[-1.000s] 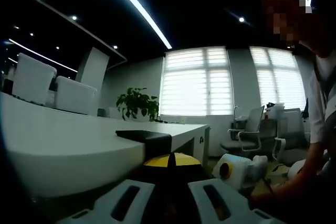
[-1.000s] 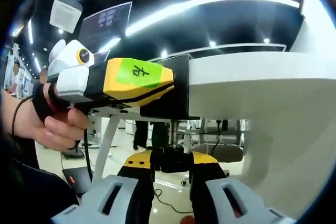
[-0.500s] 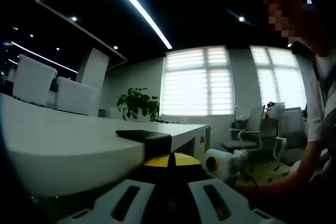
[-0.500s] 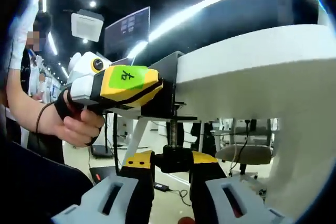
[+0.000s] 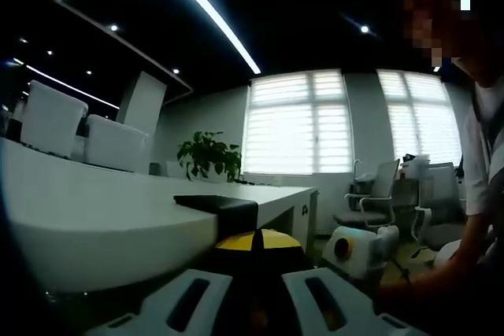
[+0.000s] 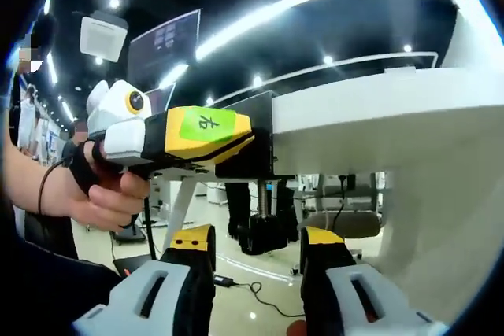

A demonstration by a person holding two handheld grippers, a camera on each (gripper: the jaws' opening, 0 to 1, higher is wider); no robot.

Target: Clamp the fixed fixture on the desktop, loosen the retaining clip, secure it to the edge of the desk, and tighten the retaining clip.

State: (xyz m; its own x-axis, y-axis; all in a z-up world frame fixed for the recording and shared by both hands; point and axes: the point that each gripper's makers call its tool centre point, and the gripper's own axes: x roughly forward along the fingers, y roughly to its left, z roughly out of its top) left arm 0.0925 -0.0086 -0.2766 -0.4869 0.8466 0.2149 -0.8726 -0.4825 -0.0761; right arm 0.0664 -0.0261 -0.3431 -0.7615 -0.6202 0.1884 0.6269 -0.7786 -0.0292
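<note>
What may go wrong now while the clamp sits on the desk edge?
The right tool is open around the screw knob, so the knob is not held and the next turn may miss it. The left tool holds the clamp on the desk edge; if the screw is loose, the clamp may tilt or slip.

Left claw (image 5: 253, 285) tips in shadow — grip unclear, fixture (image 6: 250, 141) half-hidden by it

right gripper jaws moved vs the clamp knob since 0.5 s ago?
Yes. The right gripper has opened off the knob under the desk edge; its jaws now stand apart on either side.
</note>
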